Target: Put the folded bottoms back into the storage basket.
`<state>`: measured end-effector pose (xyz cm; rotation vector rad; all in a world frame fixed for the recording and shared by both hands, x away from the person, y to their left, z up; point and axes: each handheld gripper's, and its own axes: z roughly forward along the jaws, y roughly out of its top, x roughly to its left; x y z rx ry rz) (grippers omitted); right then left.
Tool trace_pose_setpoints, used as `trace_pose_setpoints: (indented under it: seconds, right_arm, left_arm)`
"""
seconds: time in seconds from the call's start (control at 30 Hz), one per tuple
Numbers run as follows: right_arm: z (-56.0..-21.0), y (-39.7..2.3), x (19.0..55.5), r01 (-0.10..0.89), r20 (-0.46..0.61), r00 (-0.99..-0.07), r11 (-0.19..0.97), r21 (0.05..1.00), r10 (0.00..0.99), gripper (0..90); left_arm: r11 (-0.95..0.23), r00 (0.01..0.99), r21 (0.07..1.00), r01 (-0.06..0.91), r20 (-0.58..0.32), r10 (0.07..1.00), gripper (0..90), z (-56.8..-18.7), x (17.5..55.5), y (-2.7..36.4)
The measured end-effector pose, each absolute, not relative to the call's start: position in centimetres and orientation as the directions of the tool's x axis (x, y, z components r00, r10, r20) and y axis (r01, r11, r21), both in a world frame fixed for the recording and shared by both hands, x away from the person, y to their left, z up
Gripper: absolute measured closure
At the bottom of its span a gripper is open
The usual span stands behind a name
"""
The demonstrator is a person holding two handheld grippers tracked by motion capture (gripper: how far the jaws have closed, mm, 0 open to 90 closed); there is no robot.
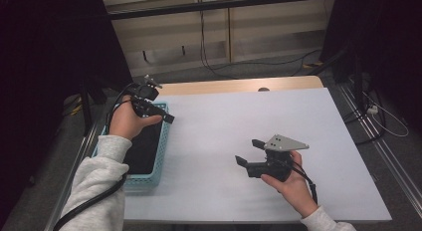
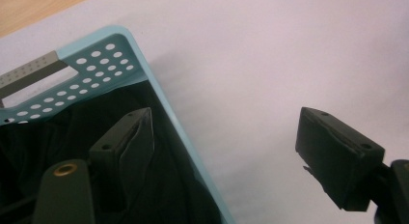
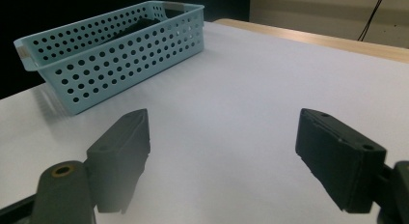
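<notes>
Basket (image 1: 161,156) of pale blue perforated plastic at the table's (image 1: 224,121) left edge, with dark cloth (image 1: 144,149) lying inside it. The left gripper (image 1: 169,119) hovers over the basket's far right corner, jaws apart with nothing between them; in the left gripper view one jaw stands over the cloth (image 2: 58,137) inside the basket (image 2: 120,55), the other over the bare white table (image 2: 241,64) outside it, and the rim passes between the two. No pad touches cloth or rim as far as can be seen. The right gripper (image 1: 249,152) is held low over the open table, well apart from the basket, jaws likewise spread and empty; in the right gripper view the basket (image 3: 115,55) lies ahead of and beyond its left jaw, with a little of the cloth (image 3: 149,22) showing above the rim, and bare table (image 3: 222,113) shows between the jaws. Step in hand, as judged: approach to the cloth, with the left gripper placed to take it out and the right waiting to receive or spread it on the table. The next move would call for shifting the left gripper so that both jaws clear the rim and come over the cloth, lowering into the basket, and closing on a fold thick enough to lift. How the cloth is folded, and whether it is one piece, cannot be told.
</notes>
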<state>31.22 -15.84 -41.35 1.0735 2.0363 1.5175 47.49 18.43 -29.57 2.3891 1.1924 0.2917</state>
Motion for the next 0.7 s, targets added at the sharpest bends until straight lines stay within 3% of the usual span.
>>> trace_pose_setpoints:
  seconds: [0.7]
  right_arm:
    - [-42.4, -18.7, 31.1, 0.381, 0.148, -0.6, 0.118, 0.917, 0.786, 19.1]
  left_arm:
    - [-0.54, 0.642, 0.489, 0.685, -0.055, 0.765, 20.9, -31.5, 45.6, 17.4]
